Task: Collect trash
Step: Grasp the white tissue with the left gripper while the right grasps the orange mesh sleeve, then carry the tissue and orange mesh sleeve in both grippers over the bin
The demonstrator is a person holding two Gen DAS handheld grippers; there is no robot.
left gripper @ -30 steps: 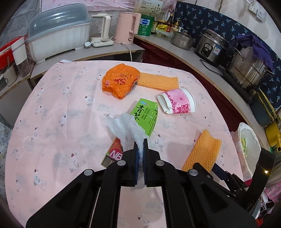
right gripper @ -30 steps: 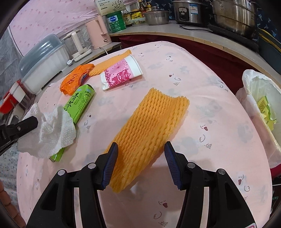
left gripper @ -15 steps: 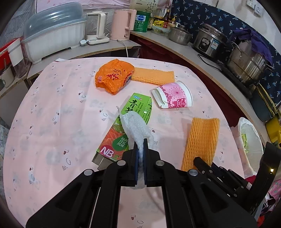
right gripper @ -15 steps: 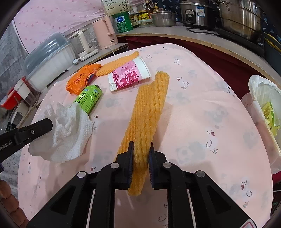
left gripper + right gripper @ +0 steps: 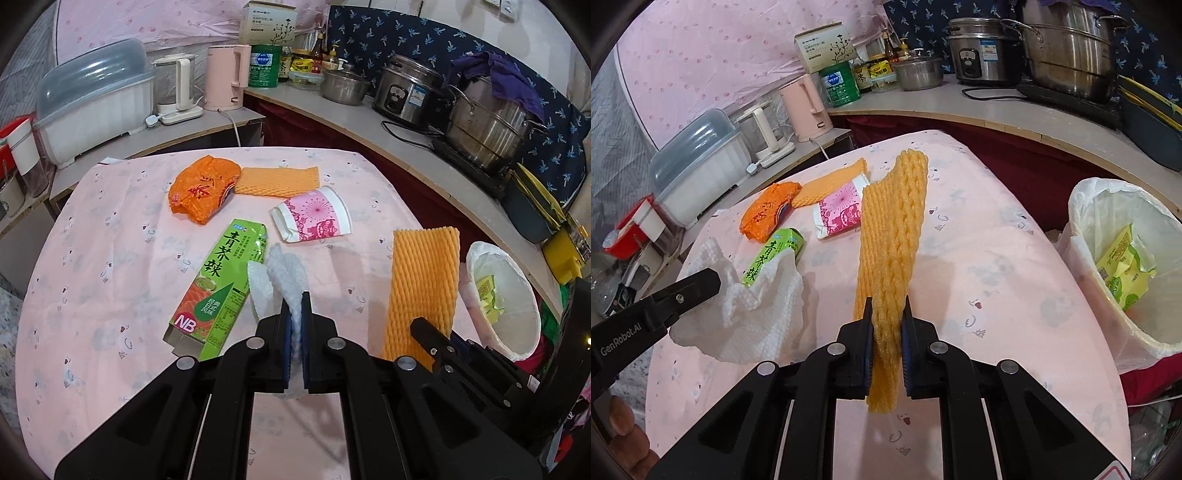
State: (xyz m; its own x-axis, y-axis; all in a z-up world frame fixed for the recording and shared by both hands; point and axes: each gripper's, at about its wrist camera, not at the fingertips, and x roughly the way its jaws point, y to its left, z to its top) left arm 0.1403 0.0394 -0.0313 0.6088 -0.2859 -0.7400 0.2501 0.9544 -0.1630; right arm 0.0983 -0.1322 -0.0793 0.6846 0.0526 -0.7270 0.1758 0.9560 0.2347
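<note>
Crumpled white paper towel (image 5: 275, 273) and long orange foam net (image 5: 892, 236) each hang pinched, above the pink table (image 5: 997, 266).

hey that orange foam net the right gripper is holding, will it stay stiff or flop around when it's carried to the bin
Probably floppy: the foam net bends along its length and its tail droops below the right gripper. Likely very light, being open mesh. It squashes narrow between the pads, so the grip looks secure.

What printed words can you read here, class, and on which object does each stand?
"青芥辣" and "NB": green carton.
"GenRobot.AI": left gripper, along its arm.
Orange packet, pink cup, white box, green tin and cooker label: print too small or blurred.
</note>
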